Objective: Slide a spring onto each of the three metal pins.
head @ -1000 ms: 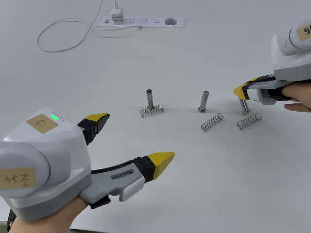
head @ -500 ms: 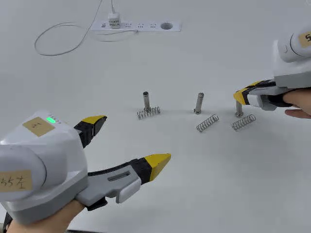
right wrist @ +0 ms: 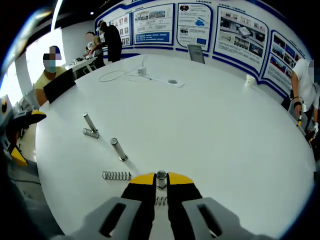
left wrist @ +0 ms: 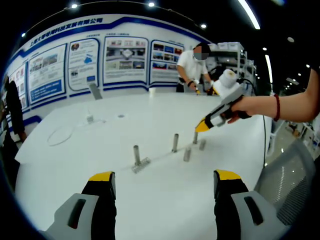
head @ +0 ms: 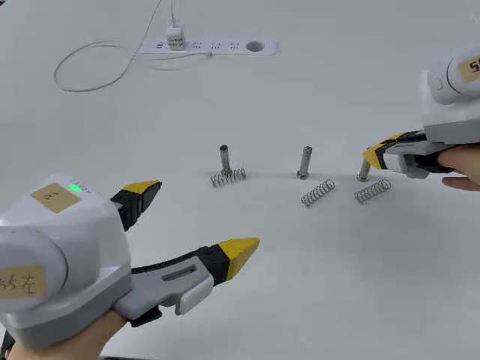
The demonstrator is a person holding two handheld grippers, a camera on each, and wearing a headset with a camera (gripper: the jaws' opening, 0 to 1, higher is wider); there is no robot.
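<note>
Three metal pins stand upright in a row on the white table: left pin [head: 224, 159], middle pin [head: 304, 161], right pin [head: 364, 170]. Beside each lies a loose spring: left spring [head: 228, 177], middle spring [head: 318, 192], right spring [head: 373, 190]. My right gripper [head: 373, 157] comes in from the right, and its yellow tips are shut on the top of the right pin [right wrist: 161, 176]. The right spring [right wrist: 160, 201] lies on the table just below its jaws. My left gripper [head: 191, 221] hovers open at the near left, well short of the left pin [left wrist: 136, 155], with nothing between its jaws.
A white power strip [head: 210, 46] with a plugged charger and a looping white cable [head: 90, 66] lies at the table's far edge. People stand and sit beyond the table [right wrist: 225, 120]. Bare tabletop lies between my left gripper and the pins.
The head camera has shifted slightly. My right gripper's tips sit a little lower on the right pin. Pins, springs and the open left gripper keep their places.
</note>
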